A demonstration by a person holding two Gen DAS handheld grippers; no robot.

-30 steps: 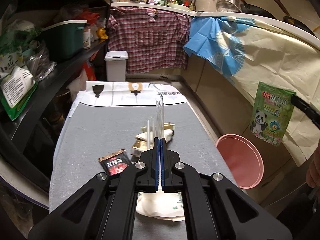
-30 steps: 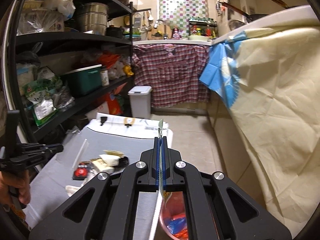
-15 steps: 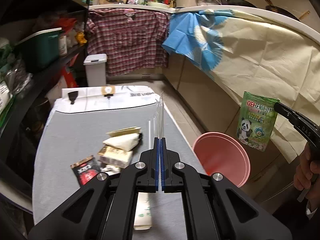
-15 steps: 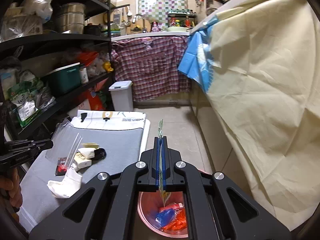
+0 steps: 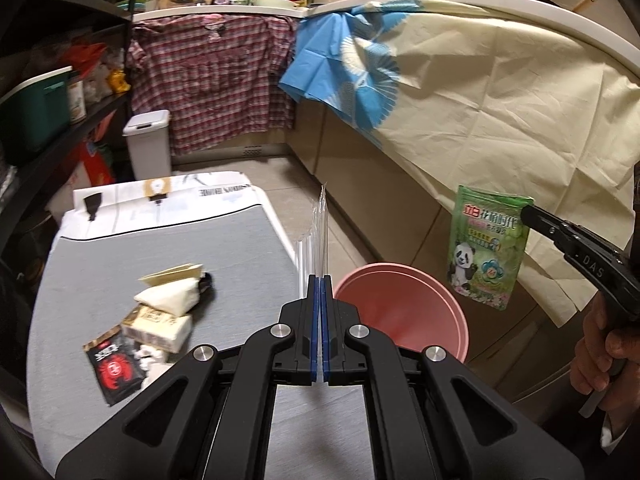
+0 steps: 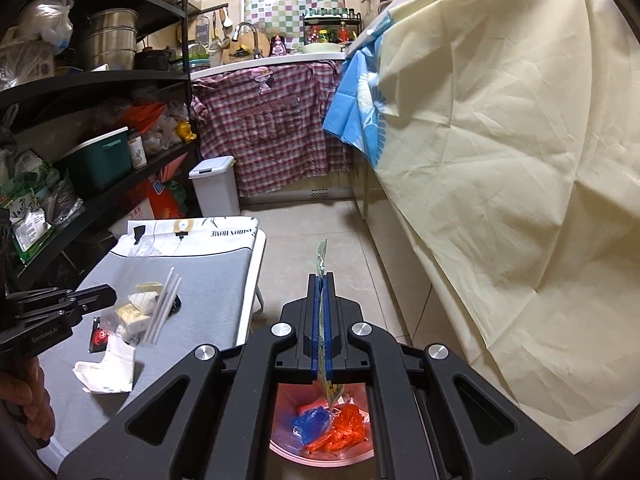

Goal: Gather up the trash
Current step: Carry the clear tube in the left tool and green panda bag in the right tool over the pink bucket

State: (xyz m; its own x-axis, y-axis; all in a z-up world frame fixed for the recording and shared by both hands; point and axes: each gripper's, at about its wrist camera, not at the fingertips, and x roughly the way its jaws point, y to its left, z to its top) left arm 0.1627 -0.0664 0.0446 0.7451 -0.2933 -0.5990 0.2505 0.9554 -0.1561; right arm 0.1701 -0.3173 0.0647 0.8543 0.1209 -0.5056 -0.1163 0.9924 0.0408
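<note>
So both my grippers are loaded right now. My left gripper point(image 5: 320, 280) has its jaws squeezed together on a clear plastic bag with straws point(image 6: 162, 308) in it; the bag sticks straight up out of the tips, and seen from my right side it hangs just past the long edge of the grey table point(image 5: 160, 248), on the bin side. My right gripper point(image 6: 323, 280) is clamped on the green panda packet point(image 5: 486, 248), which dangles off the tips out over the far side of the pink bin point(image 5: 404, 316).

The bin sits on the floor right against the table's long edge, squeezed between the table and the cabinets draped in a cream cloth point(image 6: 500, 160). Pretty tight lane there. In the right view the bin's mouth is directly under my fingers, with blue and orange wrappers point(image 6: 332, 432) already lying in the bottom. Beyond it the tiled floor runs open up to a white lidded bin point(image 6: 214, 188) and a plaid cloth hanging off the counter.

Still on the table: a black sachet point(image 5: 114, 368), a cream packet point(image 5: 160, 328), a folded white pouch point(image 5: 170, 300) and a crumpled napkin point(image 6: 108, 368), all bunched near my end.

Both grippers tilt downward, side by side, with my bare hand point(image 5: 600, 344) wrapped round the right handle.
</note>
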